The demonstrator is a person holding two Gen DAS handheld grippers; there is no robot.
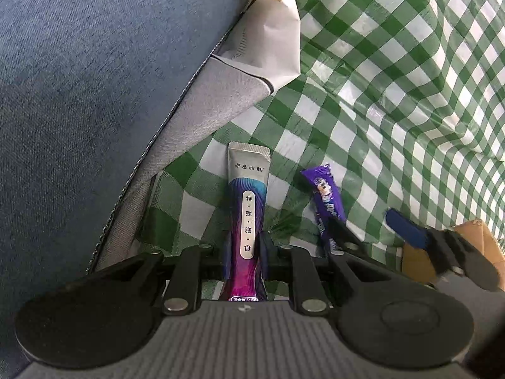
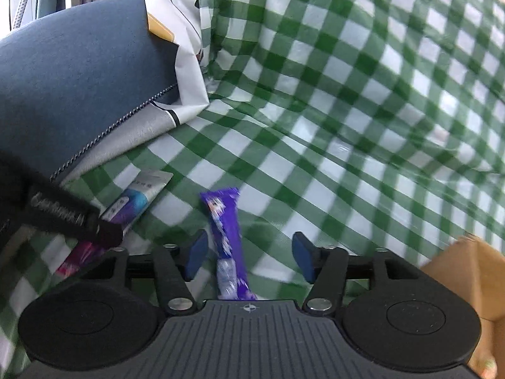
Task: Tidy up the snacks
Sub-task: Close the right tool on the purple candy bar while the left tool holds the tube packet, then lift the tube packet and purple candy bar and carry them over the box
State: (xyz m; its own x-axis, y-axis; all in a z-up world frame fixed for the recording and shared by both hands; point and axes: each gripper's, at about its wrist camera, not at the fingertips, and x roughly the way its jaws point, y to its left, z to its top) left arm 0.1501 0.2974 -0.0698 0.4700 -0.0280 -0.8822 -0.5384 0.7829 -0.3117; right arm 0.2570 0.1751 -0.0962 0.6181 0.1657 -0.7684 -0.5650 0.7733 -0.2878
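Observation:
A grey and purple stick sachet [image 1: 248,218] with Chinese writing lies on the green checked cloth [image 1: 394,94]. My left gripper [image 1: 245,252] is shut on the sachet's lower part. A purple snack bar [image 1: 325,202] lies just right of it. In the right wrist view the purple bar [image 2: 225,240] lies between the open fingers of my right gripper [image 2: 249,257], not touching either pad. The sachet [image 2: 132,199] shows at left under the left gripper's black finger. In the left wrist view the right gripper [image 1: 375,224] straddles the bar.
A blue-grey cushion [image 1: 94,94] with a zipper edge fills the left. A white paper bag [image 1: 274,41] with a yellow patch leans against it. A brown cardboard box [image 2: 467,274] sits at the lower right. The cloth is rumpled towards the back.

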